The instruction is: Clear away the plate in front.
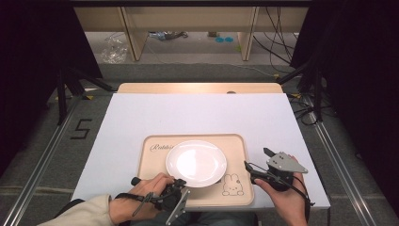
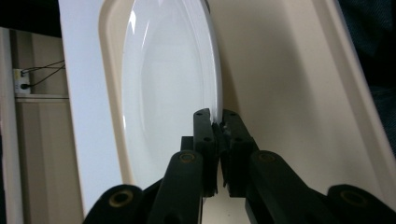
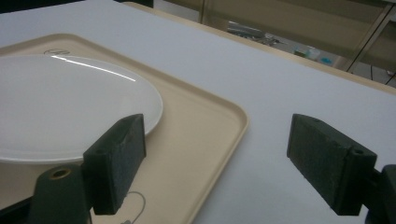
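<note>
The right gripper (image 3: 217,161) rises from the bottom of the frame with its jaws wide apart, nothing between them. At left a white plate (image 3: 60,109) lies on a beige tray (image 3: 201,135), whose corner reaches mid-frame on the white table (image 3: 261,79)

The plate (image 1: 196,163) is round, white and glossy, with a shallow middle and a low, thin rim. It has nothing on it, and a soft light shines in its centre. It lies flat and right side up on a beige tray (image 1: 238,146) with rounded corners. The plate sits in the middle of the tray, a little closer to the tray's near edge than to its far edge. Its far left part is just beside a word printed at the tray's far left corner. The left gripper (image 2: 218,125) pinches the plate's near rim.
</note>
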Demonstrator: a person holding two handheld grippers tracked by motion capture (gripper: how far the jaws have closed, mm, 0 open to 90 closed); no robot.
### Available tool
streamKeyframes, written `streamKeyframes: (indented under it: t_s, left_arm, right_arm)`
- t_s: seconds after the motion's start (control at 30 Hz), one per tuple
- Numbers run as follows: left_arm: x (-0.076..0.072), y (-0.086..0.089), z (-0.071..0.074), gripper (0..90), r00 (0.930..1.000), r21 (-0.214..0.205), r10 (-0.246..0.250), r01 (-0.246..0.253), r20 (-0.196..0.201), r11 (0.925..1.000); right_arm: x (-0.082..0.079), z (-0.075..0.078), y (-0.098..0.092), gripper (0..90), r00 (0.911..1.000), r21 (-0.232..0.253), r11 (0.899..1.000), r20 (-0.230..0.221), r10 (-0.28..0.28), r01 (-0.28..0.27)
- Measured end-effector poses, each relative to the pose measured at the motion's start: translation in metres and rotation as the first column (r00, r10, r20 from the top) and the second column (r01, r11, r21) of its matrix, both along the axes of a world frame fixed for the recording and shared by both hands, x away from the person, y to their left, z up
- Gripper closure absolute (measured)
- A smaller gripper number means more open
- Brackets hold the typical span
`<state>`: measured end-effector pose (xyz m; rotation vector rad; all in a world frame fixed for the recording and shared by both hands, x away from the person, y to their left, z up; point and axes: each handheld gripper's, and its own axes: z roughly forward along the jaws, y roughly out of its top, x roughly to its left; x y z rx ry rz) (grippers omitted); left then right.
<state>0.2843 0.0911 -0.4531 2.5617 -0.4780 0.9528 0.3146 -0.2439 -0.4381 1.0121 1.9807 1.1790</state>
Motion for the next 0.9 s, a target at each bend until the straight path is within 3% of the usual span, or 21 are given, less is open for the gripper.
streamKeyframes:
  t_s: [0.37,0.5,0.6,0.77,0.83,0.87,0.9]
  left_arm:
    - [0.007,0.002,-0.004,81.1,0.9950,-0.021,0.019,-0.021,-0.098,0.9996]
    - [0.010,0.003,-0.007,79.3,0.9882,-0.035,0.036,-0.042,-0.149,0.9985]
    - [0.012,0.003,-0.010,75.7,0.9792,-0.075,0.044,-0.060,-0.198,0.9954]
    - [0.017,0.008,-0.008,58.1,0.9642,-0.090,0.043,-0.069,-0.262,0.9935]
    - [0.019,0.011,-0.004,48.2,0.9593,-0.144,0.037,-0.080,-0.280,0.9863]
    - [0.021,0.013,-0.002,43.3,0.9531,-0.176,0.024,-0.080,-0.302,0.9812]
    - [0.023,0.015,0.001,37.7,0.9540,-0.193,0.018,-0.079,-0.299,0.9780]
  right_arm:
    - [0.001,0.000,-0.001,20.6,0.9999,-0.008,1.000,0.011,0.003,-0.002]
    - [0.001,-0.001,0.000,20.6,0.9999,-0.006,1.000,0.017,-0.001,0.001]
    - [0.001,-0.001,0.000,20.5,0.9999,-0.006,1.000,0.017,0.000,0.000]
    - [0.001,-0.001,0.000,20.5,0.9999,-0.006,1.000,0.014,0.001,-0.001]
    - [0.001,-0.001,-0.001,20.5,1.0000,-0.006,1.000,0.006,0.005,-0.005]
    - [0.001,-0.001,0.000,20.5,0.9999,-0.004,1.000,0.010,0.003,-0.003]
    - [0.001,-0.001,0.000,20.5,0.9999,-0.004,1.000,0.010,0.004,-0.004]
